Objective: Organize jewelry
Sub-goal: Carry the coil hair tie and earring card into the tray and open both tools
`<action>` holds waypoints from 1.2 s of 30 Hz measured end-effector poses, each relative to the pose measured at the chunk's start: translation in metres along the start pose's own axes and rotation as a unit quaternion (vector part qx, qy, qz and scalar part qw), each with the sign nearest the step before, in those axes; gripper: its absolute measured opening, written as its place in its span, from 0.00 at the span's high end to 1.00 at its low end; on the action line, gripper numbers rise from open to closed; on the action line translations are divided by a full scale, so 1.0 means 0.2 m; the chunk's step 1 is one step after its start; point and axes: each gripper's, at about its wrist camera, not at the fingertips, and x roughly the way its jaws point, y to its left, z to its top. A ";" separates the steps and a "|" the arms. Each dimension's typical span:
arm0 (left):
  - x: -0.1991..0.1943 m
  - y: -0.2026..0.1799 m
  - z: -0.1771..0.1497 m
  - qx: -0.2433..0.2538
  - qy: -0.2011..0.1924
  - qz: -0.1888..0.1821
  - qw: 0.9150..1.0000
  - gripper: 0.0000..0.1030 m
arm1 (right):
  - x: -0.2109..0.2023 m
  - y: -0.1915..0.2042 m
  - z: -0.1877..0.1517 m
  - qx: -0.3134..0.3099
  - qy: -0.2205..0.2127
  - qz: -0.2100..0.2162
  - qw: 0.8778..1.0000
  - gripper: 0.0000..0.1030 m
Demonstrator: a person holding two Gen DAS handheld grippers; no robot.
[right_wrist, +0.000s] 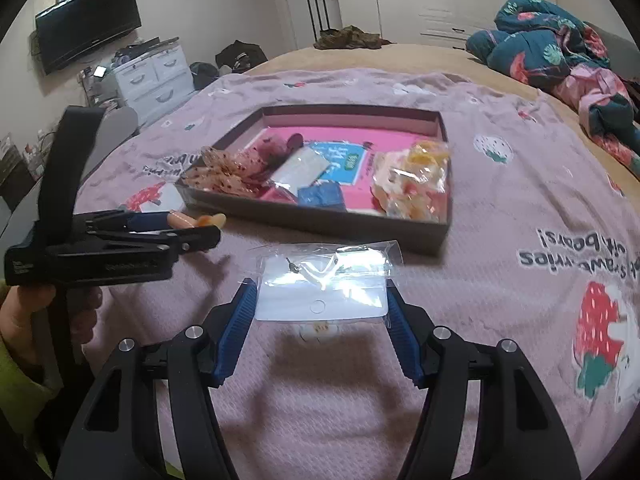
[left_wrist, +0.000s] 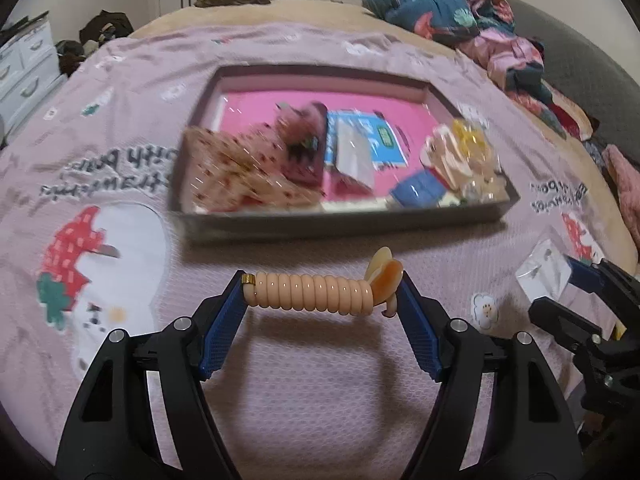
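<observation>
Holding a peach spiral hair tie end to end between my left gripper jaws, I am keeping it lifted just in front of the shallow box, on the near side of its front wall. The coil is spanning the gap with the pads pressing on both ends, so the jaws are standing fairly wide only because the tie is long. My right gripper is clamping a clear packet with a white backing card, the jaws pressing its two side edges; something small and thin, perhaps earrings, is showing inside, too fine to name surely. That packet is also hanging just short of the box's front wall, to the right of the hair tie.

Inside the box, a dotted fabric bow, a blue card and a bag of yellowish pieces are already lying on the pink lining, so I judge both held items are headed there too. The box is resting on a pink strawberry blanket over the bed.
</observation>
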 end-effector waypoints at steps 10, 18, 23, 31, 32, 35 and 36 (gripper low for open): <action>-0.15 0.12 0.19 -0.017 -0.043 0.009 0.999 0.37 | 0.02 0.05 0.21 -0.020 -0.024 0.005 0.999 0.40; -0.09 0.15 0.36 -0.019 -0.051 0.012 0.998 0.37 | 0.08 0.01 0.39 -0.023 -0.038 -0.005 0.999 0.40; 0.00 0.17 0.44 -0.019 -0.042 0.013 0.999 0.37 | 0.19 -0.03 0.45 -0.020 -0.030 -0.016 0.999 0.40; 0.17 0.16 0.51 -0.013 -0.022 0.017 1.000 0.37 | 0.42 -0.13 0.49 -0.004 -0.002 -0.034 0.999 0.40; 0.19 0.15 0.51 -0.012 -0.020 0.017 1.000 0.37 | 0.44 -0.15 0.49 -0.001 0.001 -0.036 0.999 0.40; 0.23 0.15 0.52 -0.010 -0.017 0.016 1.000 0.37 | 0.49 -0.17 0.50 0.006 0.008 -0.037 0.999 0.40; 0.23 0.15 0.52 -0.010 -0.016 0.016 1.000 0.37 | 0.50 -0.17 0.51 0.007 0.009 -0.036 0.999 0.40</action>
